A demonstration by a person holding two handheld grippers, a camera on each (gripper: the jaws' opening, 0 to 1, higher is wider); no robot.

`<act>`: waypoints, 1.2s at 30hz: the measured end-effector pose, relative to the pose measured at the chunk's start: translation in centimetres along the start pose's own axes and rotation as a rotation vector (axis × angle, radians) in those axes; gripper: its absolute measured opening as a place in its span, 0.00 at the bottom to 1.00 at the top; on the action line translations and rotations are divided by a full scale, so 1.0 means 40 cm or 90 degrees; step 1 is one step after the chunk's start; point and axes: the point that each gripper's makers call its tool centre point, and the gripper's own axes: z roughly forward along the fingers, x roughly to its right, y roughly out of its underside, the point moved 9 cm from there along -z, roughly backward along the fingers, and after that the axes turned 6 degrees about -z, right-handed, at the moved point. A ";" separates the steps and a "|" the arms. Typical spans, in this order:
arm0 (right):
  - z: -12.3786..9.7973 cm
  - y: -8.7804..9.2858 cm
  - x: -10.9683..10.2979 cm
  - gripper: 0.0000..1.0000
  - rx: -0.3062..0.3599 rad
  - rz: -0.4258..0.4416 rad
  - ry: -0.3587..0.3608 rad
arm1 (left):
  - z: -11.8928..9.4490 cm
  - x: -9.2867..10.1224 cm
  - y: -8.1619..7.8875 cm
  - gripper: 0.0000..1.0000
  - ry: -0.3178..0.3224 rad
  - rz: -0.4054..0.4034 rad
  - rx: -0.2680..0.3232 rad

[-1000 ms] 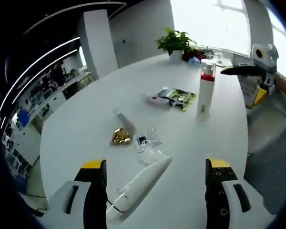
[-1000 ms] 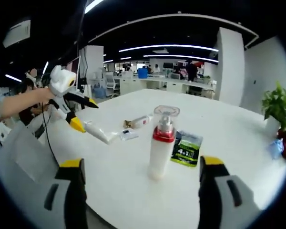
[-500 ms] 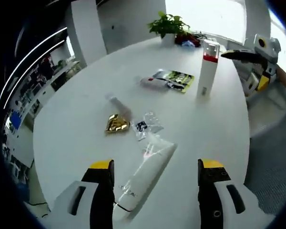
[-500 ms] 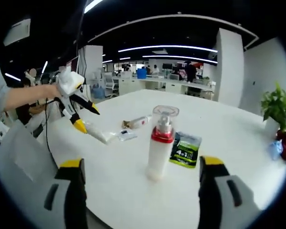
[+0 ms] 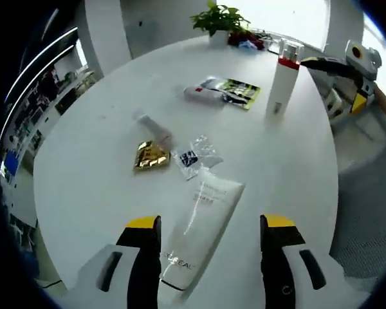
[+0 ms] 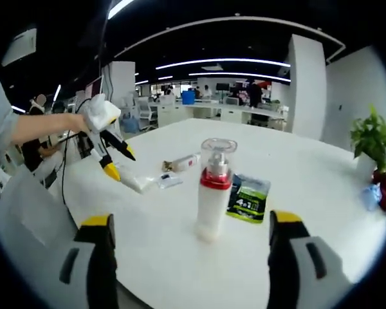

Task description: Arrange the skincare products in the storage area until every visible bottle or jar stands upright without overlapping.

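Between the spread jaws of the left hand-held gripper (image 5: 208, 230) lies a white plastic squeeze tube (image 5: 198, 229), flat on the white bench (image 5: 90, 180). Closing squarely across its mid-body would suit best. The right hand-held gripper (image 6: 188, 232) hangs released near the upright red-collared white pump bottle (image 6: 213, 190).

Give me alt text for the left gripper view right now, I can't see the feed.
The open left gripper hangs over a white tube lying flat on the white table, its jaws on either side. Beyond lie a gold packet, a clear sachet and a green pouch; a red-collared pump bottle stands upright.
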 end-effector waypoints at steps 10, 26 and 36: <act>0.002 0.003 0.000 1.00 -0.005 0.012 0.002 | 0.029 -0.021 0.015 0.48 0.017 0.017 -0.061; 0.004 0.004 -0.005 1.00 -0.012 -0.001 0.003 | 0.058 -0.025 0.023 0.41 0.028 0.015 -0.079; 0.008 0.008 -0.006 1.00 -0.020 -0.005 -0.004 | 0.066 -0.027 0.019 0.35 0.023 0.020 -0.080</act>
